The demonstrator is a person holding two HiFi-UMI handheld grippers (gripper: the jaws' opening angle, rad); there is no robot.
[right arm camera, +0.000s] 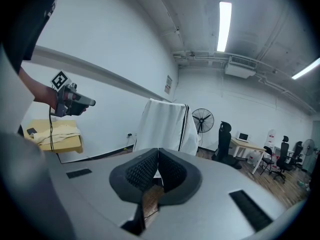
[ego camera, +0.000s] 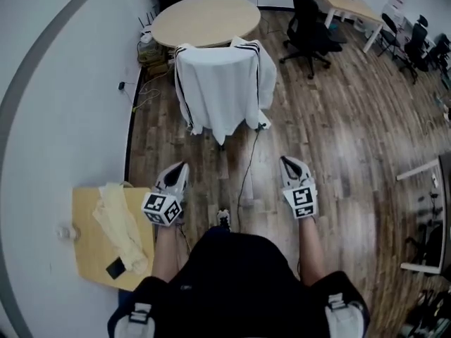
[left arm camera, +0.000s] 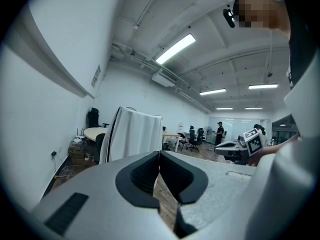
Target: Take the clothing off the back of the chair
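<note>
The wood-plank floor (ego camera: pixel 338 132) fills most of the head view, bounded on the left by a white wall (ego camera: pixel 63 83). A round table (ego camera: pixel 206 18) with a light wooden top stands at the far end, near the wall. A rectangular table (ego camera: pixel 349 5) and a black office chair (ego camera: pixel 310 27) occupy the upper right area.

The chair (left arm camera: pixel 99 145) stands just in front of the round table, with its back toward the person. The white jacket (ego camera: pixel 220 83) with black stripes is draped over the chair back. It covers the back completely and hangs down on both sides. In both gripper views the jacket stands straight ahead, above the jaw line and well apart from the jaws.

A small square table (ego camera: pixel 90 245) stands against the wall at the person's left. A cream cloth (ego camera: pixel 120 224) lies crumpled along its right edge. A small black object (ego camera: pixel 116 267) lies at the near end of the cloth.

The left gripper (ego camera: pixel 181 167) and the right gripper (ego camera: pixel 287 162) are held side by side above the floor. Both point toward the chair, short of it, and neither touches the jacket. The jaws of the left gripper are fully together with nothing between them. The jaws of the right gripper are likewise pressed together and hold nothing.

A thin black cable (ego camera: pixel 248 167) runs across the floor from the chair base toward the person, between the two grippers.
</note>
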